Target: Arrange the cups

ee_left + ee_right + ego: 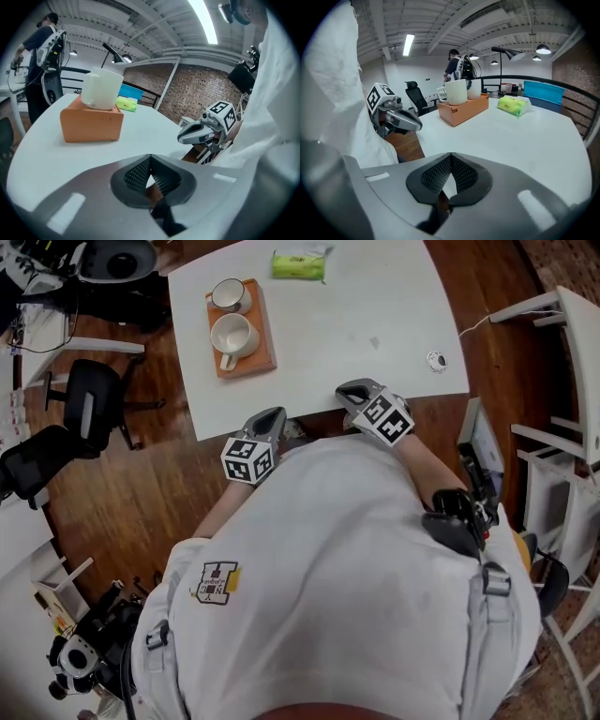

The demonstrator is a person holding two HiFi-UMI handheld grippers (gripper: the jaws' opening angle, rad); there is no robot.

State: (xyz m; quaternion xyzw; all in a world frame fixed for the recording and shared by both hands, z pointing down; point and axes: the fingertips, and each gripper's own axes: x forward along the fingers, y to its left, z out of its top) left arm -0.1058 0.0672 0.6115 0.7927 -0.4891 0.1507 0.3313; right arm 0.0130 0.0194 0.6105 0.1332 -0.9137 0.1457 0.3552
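Two white cups stand on an orange tray point(263, 343) at the far left of the white table point(356, 324): a larger one point(232, 336) nearer me and a smaller one point(230, 295) behind it. In the left gripper view the near cup point(101, 88) rises above the tray point(91, 123). In the right gripper view both cups point(455, 91) sit on the tray point(464, 109). My left gripper point(273, 416) is at the table's near edge, shut and empty. My right gripper point(349, 392) is just over the near edge, shut and empty too. Both are well short of the tray.
A green packet point(299, 263) lies at the table's far edge. A small round disc point(437, 360) sits near the right edge. Black office chairs point(89, 404) stand on the wooden floor to the left, and white furniture point(562, 381) stands to the right. A person point(40, 51) stands at a far desk.
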